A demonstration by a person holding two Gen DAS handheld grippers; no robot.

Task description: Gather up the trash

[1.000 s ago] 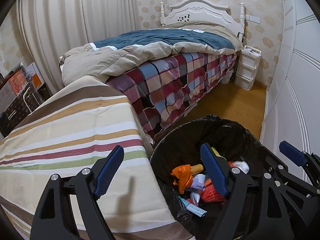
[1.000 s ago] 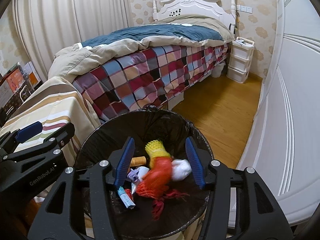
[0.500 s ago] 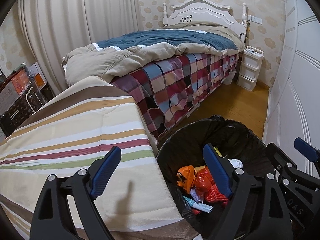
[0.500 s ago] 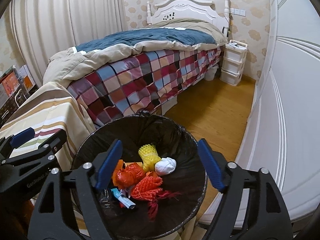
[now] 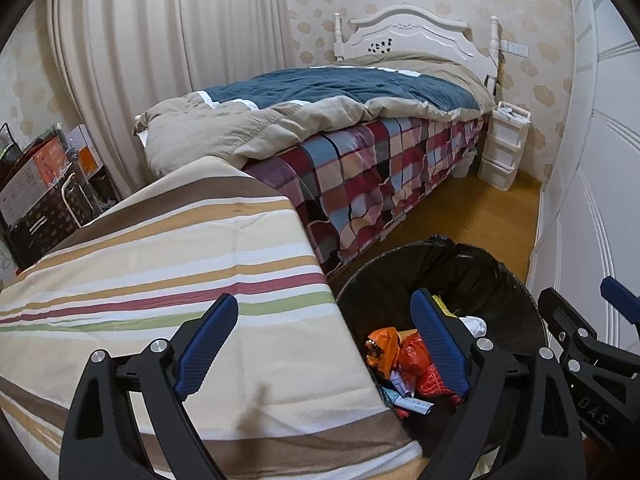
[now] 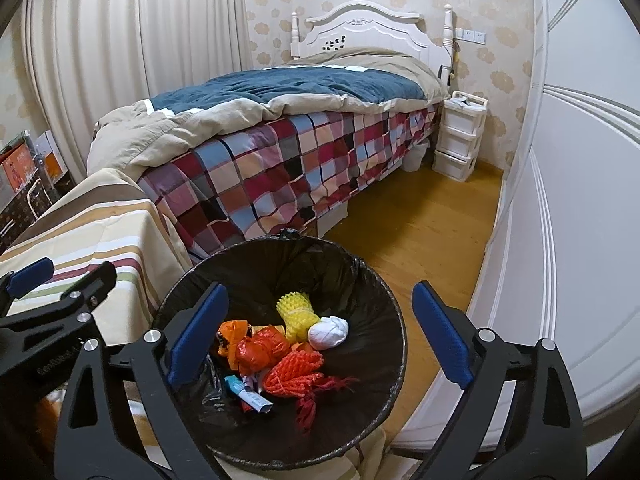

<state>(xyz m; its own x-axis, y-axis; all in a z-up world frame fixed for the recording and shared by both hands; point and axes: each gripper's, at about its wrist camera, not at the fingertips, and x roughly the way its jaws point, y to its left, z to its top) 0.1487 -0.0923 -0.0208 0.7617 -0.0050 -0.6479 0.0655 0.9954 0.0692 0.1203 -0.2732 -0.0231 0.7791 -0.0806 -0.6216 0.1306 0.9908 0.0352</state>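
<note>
Bedroom floor of yellow wood runs toward a bed at 12 o'clock. At 6 o'clock in the right view sits the bin, lined in black, holding the trash: orange bags, red and yellow netting, a white wad. The right gripper hangs above it, jaws wide apart, empty. The left gripper, also spread and empty, straddles the striped cloth and bin rim.

Readable text is scarce. In the left wrist view, the black frame of the right gripper bears the pale letters "DAS". In the right wrist view, the left gripper carries faint lettering along its black arm, too blurred to read. Printing on the cardboard boxes is illegible.
</note>
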